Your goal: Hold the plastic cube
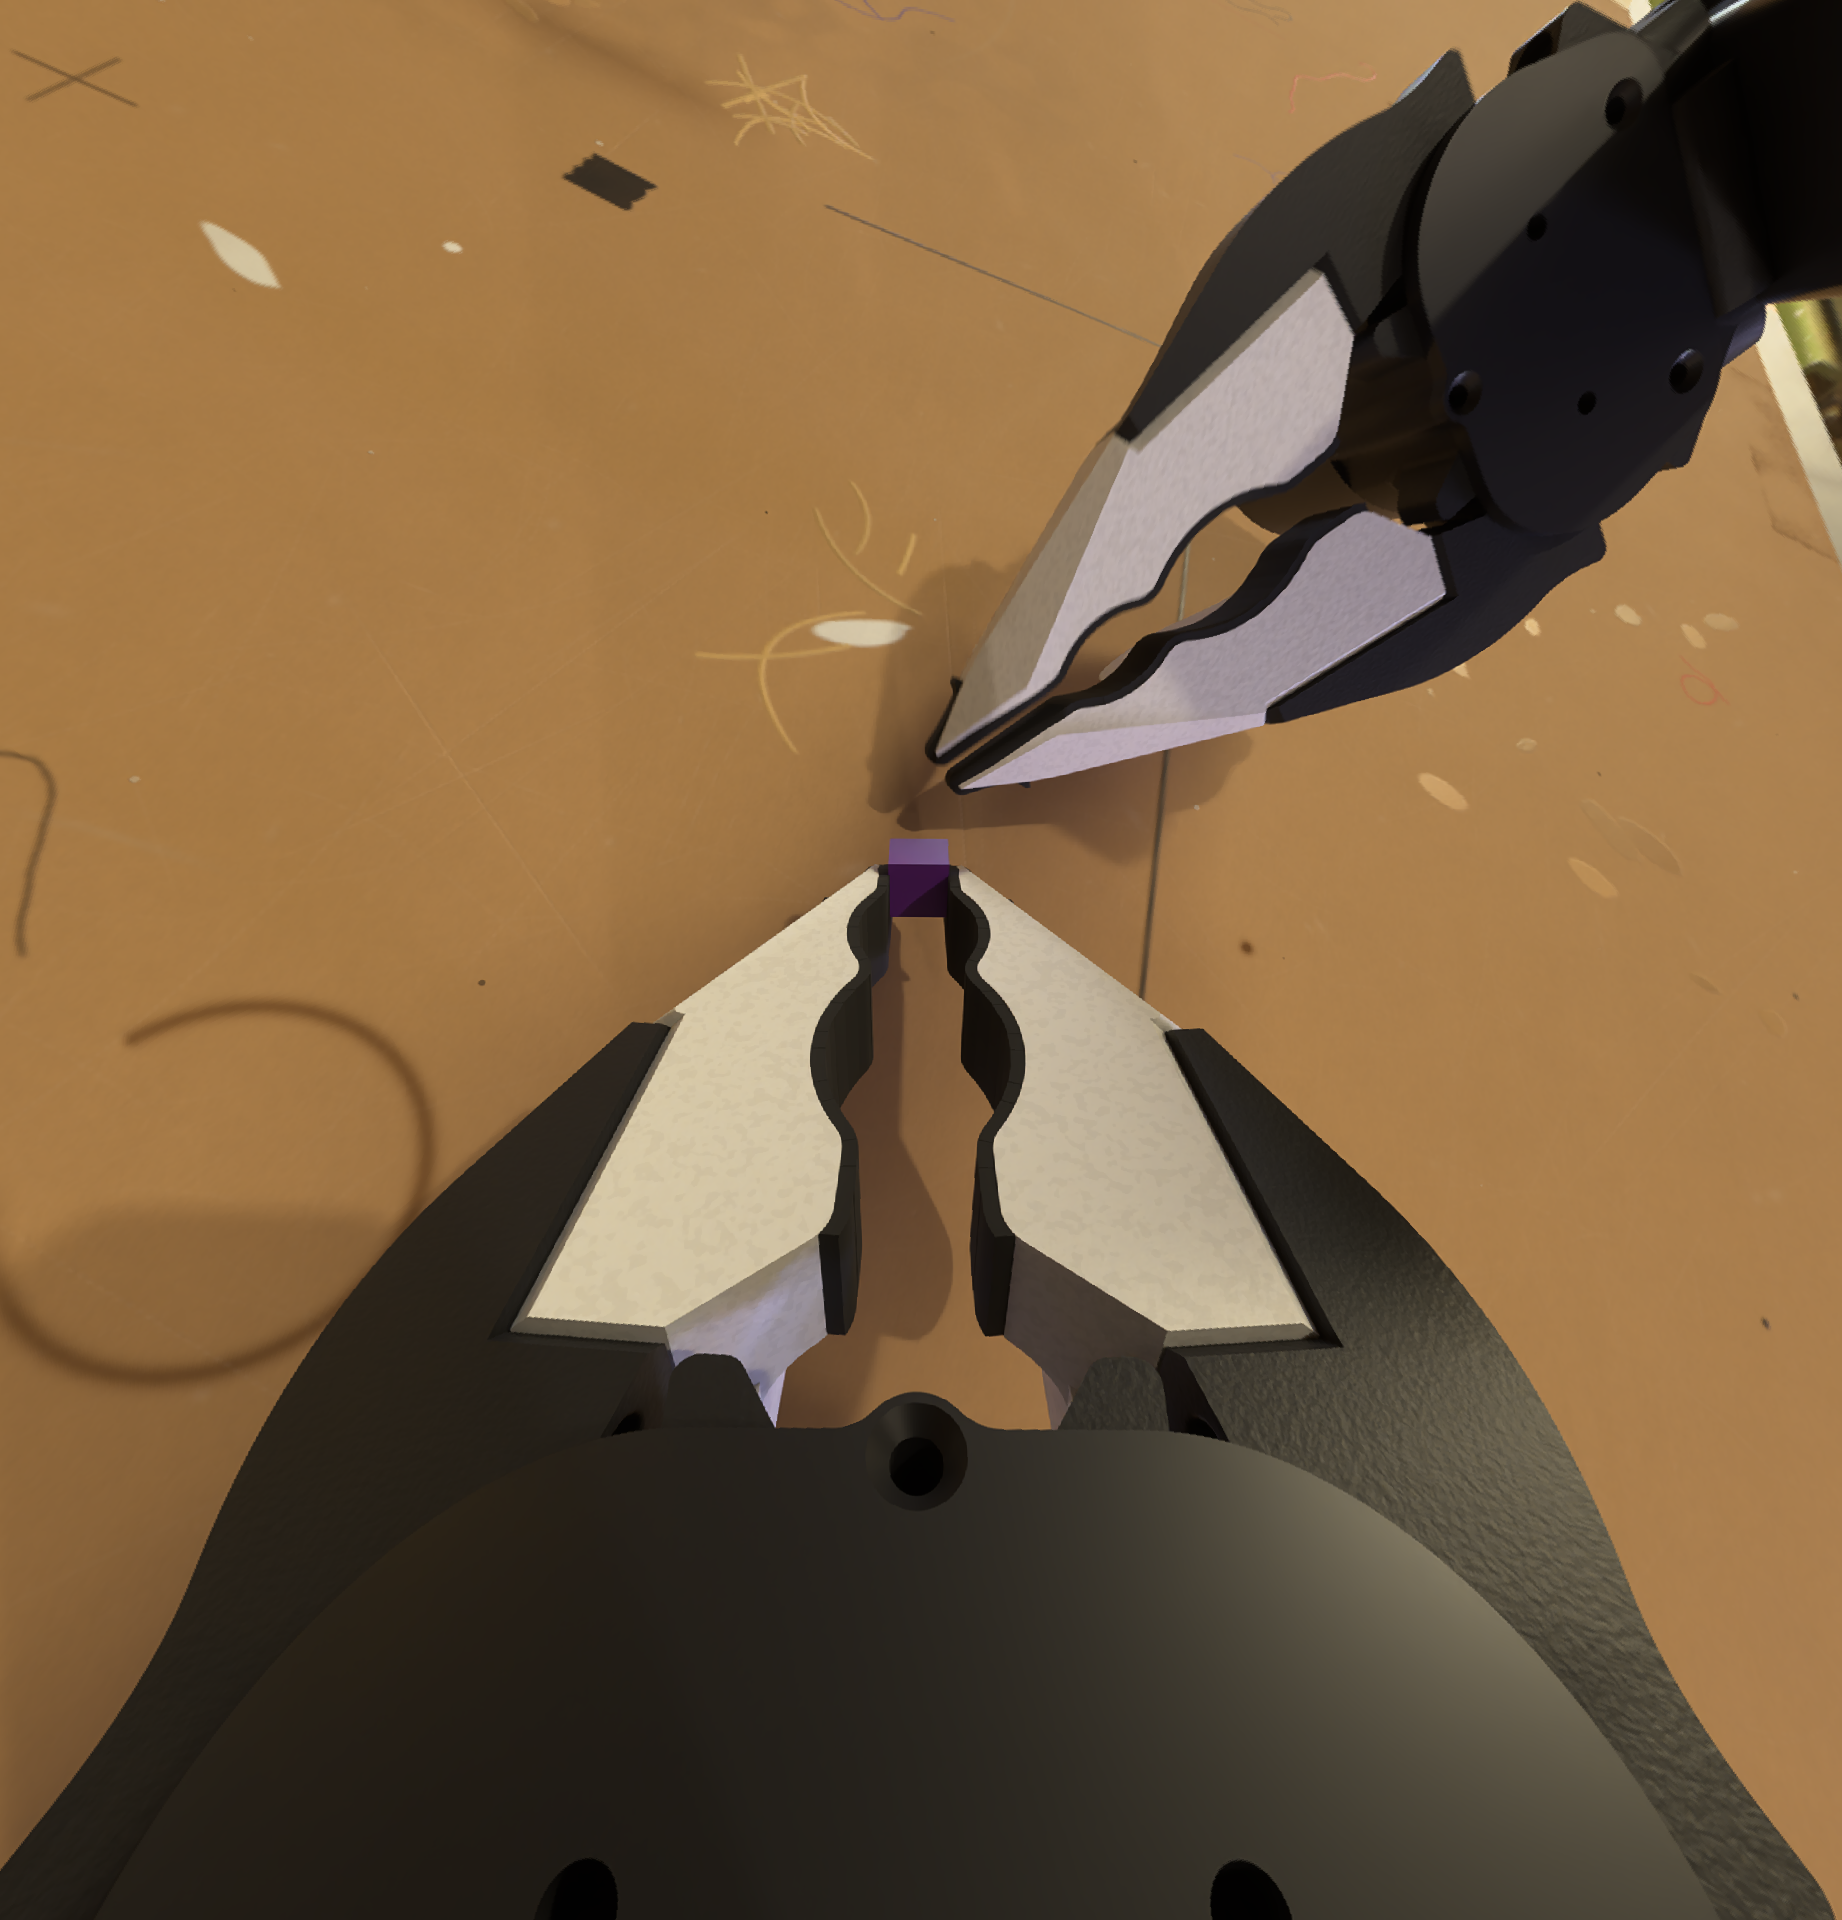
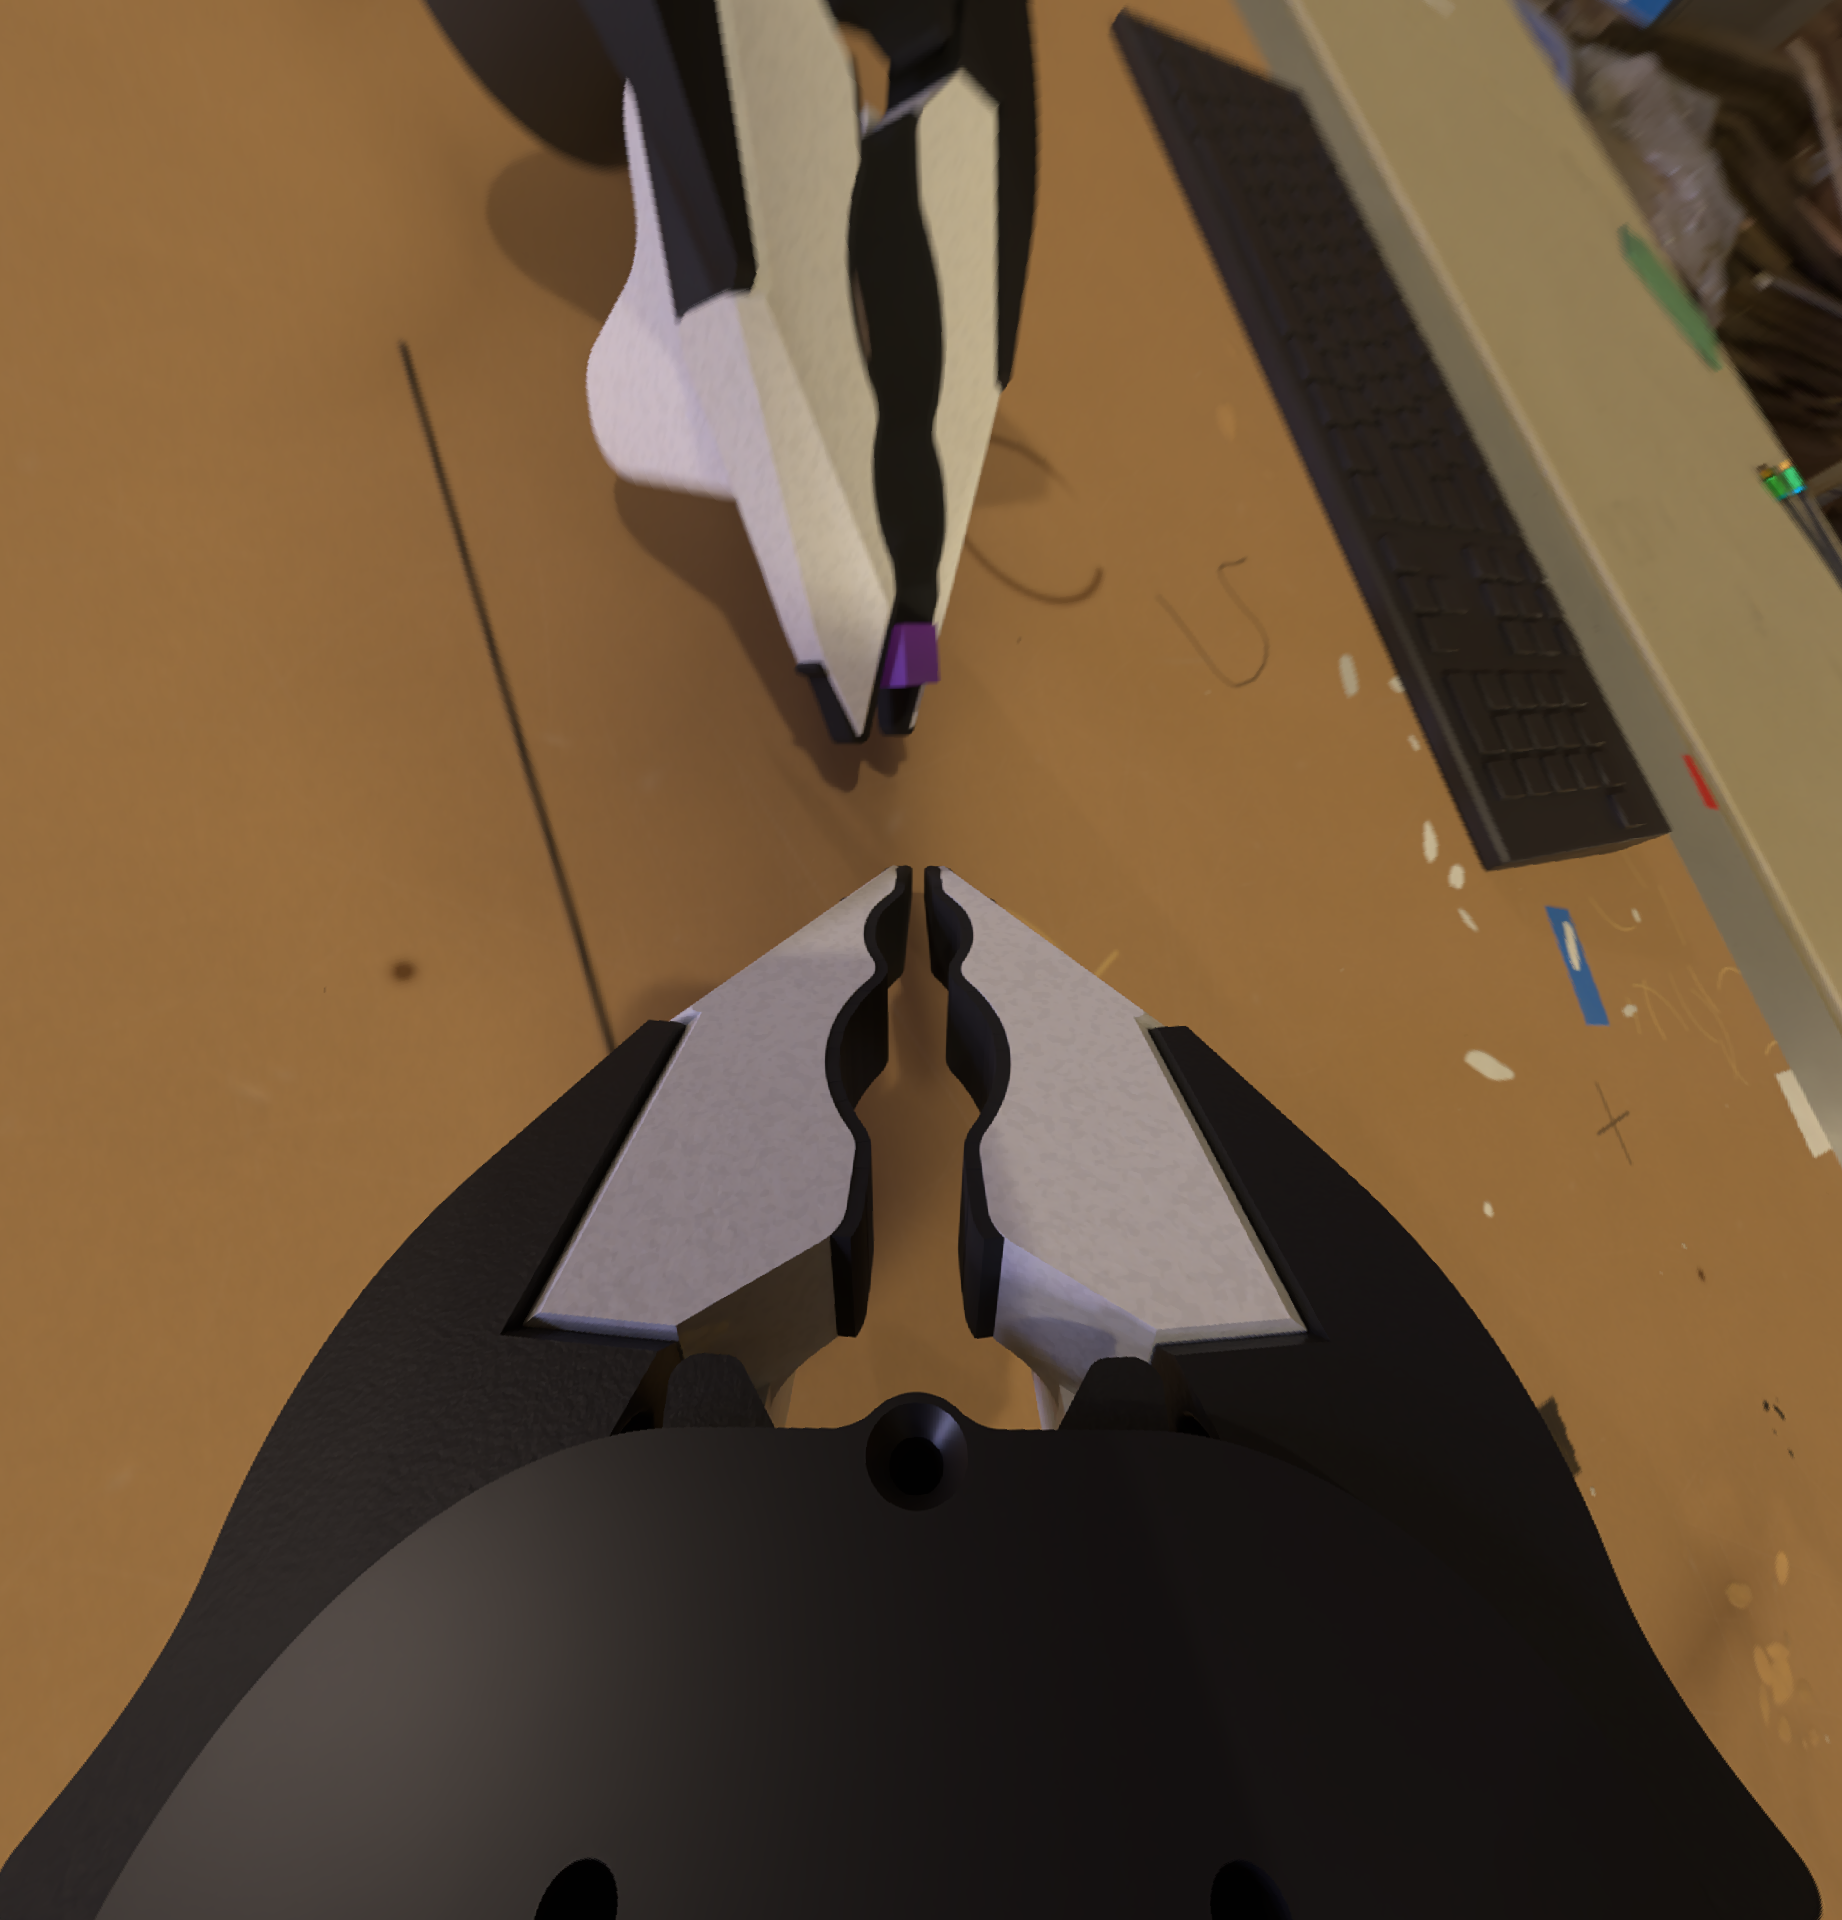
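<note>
A small purple plastic cube (image 1: 919,864) sits pinched between the fingertips of my left gripper (image 1: 919,900), just over the brown tabletop (image 1: 377,623). My left gripper is shut on it. In the right wrist view the cube (image 2: 912,657) shows between the left gripper's tips (image 2: 875,722), close above the table. My right gripper (image 2: 918,875) is shut and empty, its tips a short way from the cube. It also shows in the left wrist view (image 1: 946,767), pointing down at the table just beyond the cube.
A black keyboard (image 2: 1416,468) lies at the right along a beige raised ledge (image 2: 1623,436). A strip of blue tape (image 2: 1577,966) and paint flecks mark the table near it. A thin dark line (image 2: 501,675) runs across the table on the left.
</note>
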### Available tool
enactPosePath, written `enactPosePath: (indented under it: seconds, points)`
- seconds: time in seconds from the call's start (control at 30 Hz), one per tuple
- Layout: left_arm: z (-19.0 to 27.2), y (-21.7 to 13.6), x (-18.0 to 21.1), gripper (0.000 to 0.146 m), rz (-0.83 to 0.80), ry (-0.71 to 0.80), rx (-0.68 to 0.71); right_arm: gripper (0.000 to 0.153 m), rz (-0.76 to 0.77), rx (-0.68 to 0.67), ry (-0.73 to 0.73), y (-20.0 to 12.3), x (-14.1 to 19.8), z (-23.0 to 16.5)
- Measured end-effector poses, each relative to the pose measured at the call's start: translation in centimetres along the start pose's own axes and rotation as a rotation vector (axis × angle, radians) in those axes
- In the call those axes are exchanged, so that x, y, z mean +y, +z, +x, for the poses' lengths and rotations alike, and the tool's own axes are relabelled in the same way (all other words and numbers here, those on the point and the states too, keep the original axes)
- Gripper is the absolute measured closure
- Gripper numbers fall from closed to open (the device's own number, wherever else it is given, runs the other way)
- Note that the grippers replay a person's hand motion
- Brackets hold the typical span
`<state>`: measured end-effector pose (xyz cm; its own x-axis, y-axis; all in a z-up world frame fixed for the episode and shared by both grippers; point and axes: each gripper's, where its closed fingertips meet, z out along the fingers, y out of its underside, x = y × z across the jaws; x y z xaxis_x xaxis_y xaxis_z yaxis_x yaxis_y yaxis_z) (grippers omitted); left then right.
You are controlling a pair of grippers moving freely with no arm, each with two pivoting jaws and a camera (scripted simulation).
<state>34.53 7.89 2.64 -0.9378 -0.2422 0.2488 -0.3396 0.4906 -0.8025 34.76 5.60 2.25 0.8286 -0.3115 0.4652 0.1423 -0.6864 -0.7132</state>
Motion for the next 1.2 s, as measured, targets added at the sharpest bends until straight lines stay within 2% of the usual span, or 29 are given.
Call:
enactPosePath:
  seconds: [0.07, 0.17, 0.27, 0.37, 0.6, 0.77, 0.9, 1.2]
  points:
    - [0.1, 0.0, 0.0, 0.137, -0.002, -0.023, 0.02, 0.143, 0.046, 0.038, 0.006, -0.3, -0.8, 0.5]
    - [0.7, -0.1, -0.1, 0.137, 0.014, -0.16, 0.124, 0.134, 0.088, 0.062, -0.107, -0.6, -1.9, 0.1]
    - [0.9, -0.3, -0.3, 0.137, 0.028, -0.286, 0.217, 0.132, 0.069, 0.075, -0.235, -0.3, -2.0, -0.6]
    - [0.9, -0.4, -0.3, 0.137, 0.03, -0.322, 0.24, 0.134, 0.06, 0.103, -0.29, -0.2, -1.9, -0.5]
    - [1.0, -0.5, -0.5, 0.137, 0.043, -0.375, 0.301, 0.137, 0.078, 0.085, -0.25, -0.4, -2.1, -0.4]
    - [1.0, -0.5, -0.4, 0.137, 0.035, -0.379, 0.306, 0.137, 0.069, 0.09, -0.281, -0.5, -1.9, -0.4]
    - [0.3, -0.7, -0.4, 0.137, 0.047, -0.383, 0.276, 0.137, 0.046, 0.108, -0.283, -0.7, -1.4, 0.2]
    - [0.0, -0.4, 0.4, 0.137, -0.013, -0.338, 0.22, 0.137, 0.103, 0.111, -0.182, -1.6, -2.0, 1.3]
